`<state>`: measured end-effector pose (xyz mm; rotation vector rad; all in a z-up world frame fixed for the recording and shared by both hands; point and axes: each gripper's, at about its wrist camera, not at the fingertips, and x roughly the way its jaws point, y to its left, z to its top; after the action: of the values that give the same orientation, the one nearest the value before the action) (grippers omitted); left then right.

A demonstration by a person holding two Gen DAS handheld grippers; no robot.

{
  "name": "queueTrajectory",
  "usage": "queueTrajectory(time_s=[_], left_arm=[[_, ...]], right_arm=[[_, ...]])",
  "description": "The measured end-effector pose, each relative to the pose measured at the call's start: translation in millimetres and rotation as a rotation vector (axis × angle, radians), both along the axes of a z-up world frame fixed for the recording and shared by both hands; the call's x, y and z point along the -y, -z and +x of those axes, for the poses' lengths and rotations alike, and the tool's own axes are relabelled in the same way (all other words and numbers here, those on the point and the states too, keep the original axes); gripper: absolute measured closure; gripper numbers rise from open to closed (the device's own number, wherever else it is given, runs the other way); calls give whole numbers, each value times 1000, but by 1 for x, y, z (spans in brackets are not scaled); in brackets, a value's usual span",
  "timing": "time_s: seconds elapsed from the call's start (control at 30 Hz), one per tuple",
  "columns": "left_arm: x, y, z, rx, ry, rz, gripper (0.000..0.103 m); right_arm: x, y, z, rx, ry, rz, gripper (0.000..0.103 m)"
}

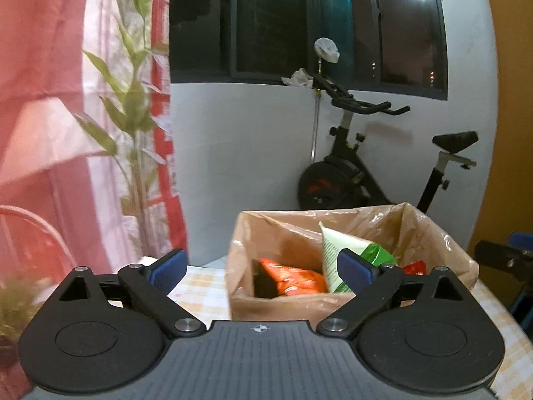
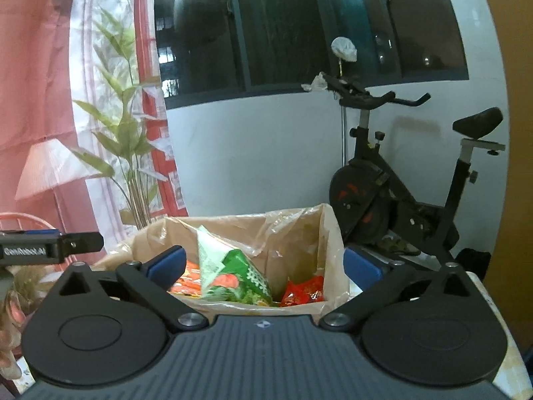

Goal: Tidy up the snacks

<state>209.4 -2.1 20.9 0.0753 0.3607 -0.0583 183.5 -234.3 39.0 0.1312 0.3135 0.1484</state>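
Note:
A cardboard box (image 1: 293, 306) lined with clear plastic stands on the checked tablecloth, seen from both wrists. Inside it lean a green-and-white snack bag (image 1: 336, 250) (image 2: 233, 266), an orange packet (image 1: 293, 278) (image 2: 188, 281) and a red packet (image 1: 414, 268) (image 2: 304, 291). My left gripper (image 1: 261, 270) hangs open in front of the box with nothing between its blue pads. My right gripper (image 2: 263, 265) is also open and empty, just short of the box's near wall (image 2: 233, 308). The left gripper's side (image 2: 50, 245) shows at the left of the right wrist view.
An exercise bike (image 1: 366, 166) (image 2: 399, 183) stands behind the box against a white wall under a dark window. A tall leafy plant (image 1: 133, 116) (image 2: 126, 140) and red curtains are at the left. The yellow checked tablecloth (image 1: 200, 286) spreads around the box.

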Motion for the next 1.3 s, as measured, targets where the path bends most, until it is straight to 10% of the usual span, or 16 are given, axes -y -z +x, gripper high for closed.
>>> queueTrajectory(time_s=[0.53,1.3], left_arm=[[-9,-37,-108,85,-11,-5,5],[-14,-36,-132,112,-40,-65,5]], right_arm=[[-33,-38,-94,62,-6,-45,0],[-44,-31,-107,-2,-19,-16,0]])
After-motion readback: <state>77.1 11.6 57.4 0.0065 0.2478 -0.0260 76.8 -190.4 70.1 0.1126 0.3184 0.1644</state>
